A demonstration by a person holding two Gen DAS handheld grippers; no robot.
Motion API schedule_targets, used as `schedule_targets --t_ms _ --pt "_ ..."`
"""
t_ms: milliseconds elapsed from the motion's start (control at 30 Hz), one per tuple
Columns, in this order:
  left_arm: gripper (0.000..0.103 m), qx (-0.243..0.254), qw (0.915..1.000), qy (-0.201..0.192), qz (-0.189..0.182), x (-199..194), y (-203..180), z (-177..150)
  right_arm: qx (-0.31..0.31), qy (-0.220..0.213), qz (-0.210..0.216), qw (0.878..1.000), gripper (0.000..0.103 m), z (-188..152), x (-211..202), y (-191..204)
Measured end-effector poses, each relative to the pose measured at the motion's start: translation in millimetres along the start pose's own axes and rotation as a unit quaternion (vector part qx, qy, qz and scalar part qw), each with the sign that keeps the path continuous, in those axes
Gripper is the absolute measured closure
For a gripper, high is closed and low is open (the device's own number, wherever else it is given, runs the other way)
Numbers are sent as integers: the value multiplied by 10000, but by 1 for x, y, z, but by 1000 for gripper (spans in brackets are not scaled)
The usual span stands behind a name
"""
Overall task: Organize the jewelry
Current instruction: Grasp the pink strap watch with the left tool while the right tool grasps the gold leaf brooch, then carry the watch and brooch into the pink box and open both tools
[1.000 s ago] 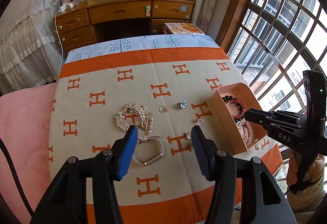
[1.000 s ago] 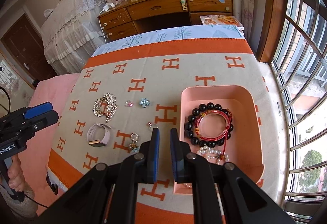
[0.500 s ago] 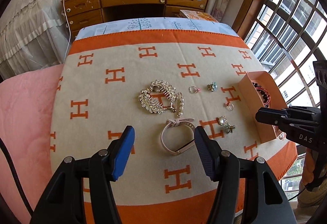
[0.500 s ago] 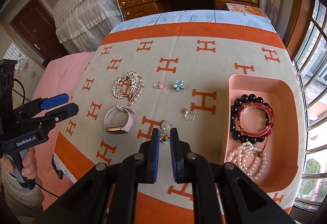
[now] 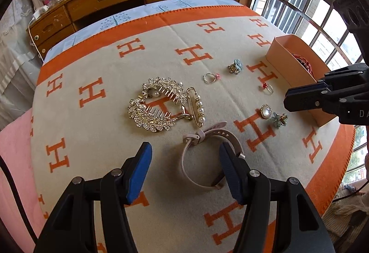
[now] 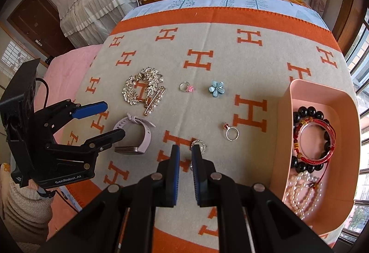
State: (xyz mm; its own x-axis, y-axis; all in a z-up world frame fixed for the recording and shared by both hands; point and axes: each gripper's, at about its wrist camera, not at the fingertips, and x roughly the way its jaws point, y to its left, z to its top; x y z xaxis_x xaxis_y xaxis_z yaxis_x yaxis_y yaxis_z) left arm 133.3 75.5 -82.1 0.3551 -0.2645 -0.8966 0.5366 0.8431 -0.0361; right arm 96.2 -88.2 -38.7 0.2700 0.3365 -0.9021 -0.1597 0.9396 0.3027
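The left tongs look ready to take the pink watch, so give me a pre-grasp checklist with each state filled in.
1. Left tongs open: ok.
2. Watch band between the pads: ok in the left wrist view, with the right pad over the band's right side.
3. Pads low enough to close on the band: cannot tell.
4. Gold hair comb and pearl pin apart from the band: ok.
5. Right tongs away from the watch: ok.
6. Pink tray has room: ok.
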Motion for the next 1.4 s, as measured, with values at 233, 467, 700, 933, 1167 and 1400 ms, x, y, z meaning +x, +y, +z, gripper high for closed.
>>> schedule_targets --t_ms 233,467,700,933,1167,1400 --pt "61 102 9997 118 -208 19 0 5 30 120 3 9999 92 7 13 1" --pt "84 -184 9992 38 -340 20 7 3 41 170 22 9998 92 20 25 7" --pt "86 -1051 9942 -125 -204 -2 40 -12 -25 185 208 9996 90 48 40 23" --pt "88 -1701 9847 -380 73 -31 72 -35 -251 64 170 9995 62 86 64 44" --pt "91 -1970 9793 -461 35 -45 89 -55 -749 280 -252 9965 62 101 95 63" --pt "91 -1979 9786 -559 25 -51 93 -56 -1031 238 -569 9928 62 100 99 72"
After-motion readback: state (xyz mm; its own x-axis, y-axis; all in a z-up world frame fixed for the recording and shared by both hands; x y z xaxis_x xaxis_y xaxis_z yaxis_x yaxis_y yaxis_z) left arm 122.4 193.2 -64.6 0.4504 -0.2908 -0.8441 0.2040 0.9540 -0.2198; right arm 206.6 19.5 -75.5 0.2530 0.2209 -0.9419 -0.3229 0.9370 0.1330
